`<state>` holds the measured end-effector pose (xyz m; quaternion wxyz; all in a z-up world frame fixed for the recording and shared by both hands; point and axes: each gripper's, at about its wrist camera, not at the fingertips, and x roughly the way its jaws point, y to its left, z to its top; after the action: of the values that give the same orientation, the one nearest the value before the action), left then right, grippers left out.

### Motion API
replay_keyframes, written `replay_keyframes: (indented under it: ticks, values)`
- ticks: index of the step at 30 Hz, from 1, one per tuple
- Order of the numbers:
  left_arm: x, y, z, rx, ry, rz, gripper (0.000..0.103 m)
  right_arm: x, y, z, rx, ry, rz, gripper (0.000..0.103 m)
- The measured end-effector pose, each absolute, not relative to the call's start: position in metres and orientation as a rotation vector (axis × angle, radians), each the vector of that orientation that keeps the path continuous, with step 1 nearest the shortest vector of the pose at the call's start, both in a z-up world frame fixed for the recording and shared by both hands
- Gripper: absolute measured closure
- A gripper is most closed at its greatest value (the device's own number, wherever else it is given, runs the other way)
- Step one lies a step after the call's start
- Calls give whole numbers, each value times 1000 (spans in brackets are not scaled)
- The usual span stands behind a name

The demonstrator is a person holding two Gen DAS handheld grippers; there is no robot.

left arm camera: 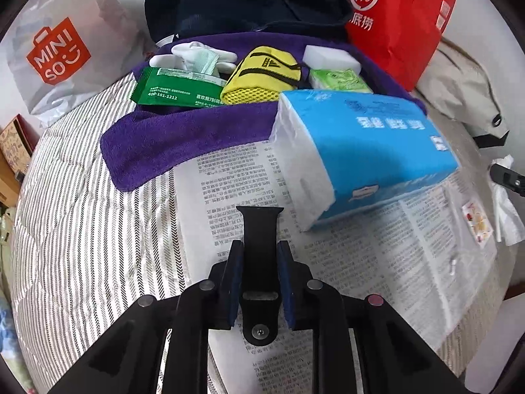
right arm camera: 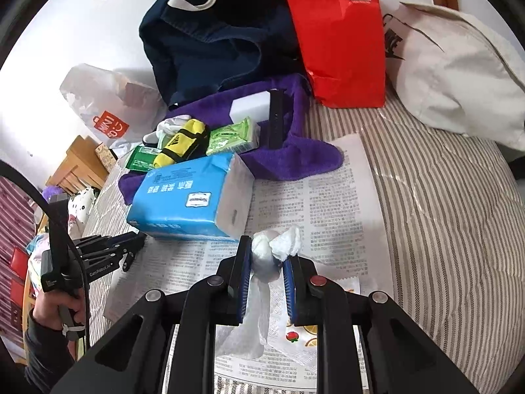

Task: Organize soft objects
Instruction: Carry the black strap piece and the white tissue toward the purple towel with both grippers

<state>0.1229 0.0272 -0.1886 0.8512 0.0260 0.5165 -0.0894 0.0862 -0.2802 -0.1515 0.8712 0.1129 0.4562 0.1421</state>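
Note:
In the left wrist view my left gripper (left arm camera: 260,244) is shut on a black strap (left arm camera: 259,223), whose end sticks out past the pads above the newspaper (left arm camera: 377,262). My right gripper (right arm camera: 267,252) is shut on a crumpled white tissue wad (right arm camera: 288,243) just above the newspaper (right arm camera: 334,203). A blue tissue pack (left arm camera: 361,151) (right arm camera: 190,197) lies ahead of both. Behind it a purple towel (left arm camera: 157,144) carries a yellow pouch (left arm camera: 259,78), a green wipes pack (left arm camera: 174,88), a light green tissue pack (left arm camera: 338,80), a white block (left arm camera: 328,57) and white gloves (left arm camera: 197,52).
A striped bedcover (right arm camera: 443,213) lies under everything. At the back stand a red paper bag (right arm camera: 341,32), a navy bag (right arm camera: 203,39), a white Miniso bag (left arm camera: 55,52) and a cream bag (right arm camera: 452,75). A person's hand (right arm camera: 55,308) holds the left gripper (right arm camera: 131,243).

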Motion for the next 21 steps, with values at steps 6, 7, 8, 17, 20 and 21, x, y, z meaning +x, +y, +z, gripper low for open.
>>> replay_keyframes:
  ticks: [6,7,8,17,20,21]
  values:
    - [120,32,-176,27,1071,-199,83,93,-271,-139,197,940,318,85]
    - [120,33,-174,23,1072,-201,83,96,-269,-137,190,937,320,85]
    - [120,33,-172,22,1070,-199,83,96,-268,-135,189,935,323,85]
    - [126,40,-145,32,1031,-209,83,112,-256,-126,180,928,347,85]
    - [131,41,-136,40,1011,-209,83,118,-253,-126,182,930,354,85]
    - [131,42,-133,38,1004,-207,83,120,-253,-126,180,931,353,85]
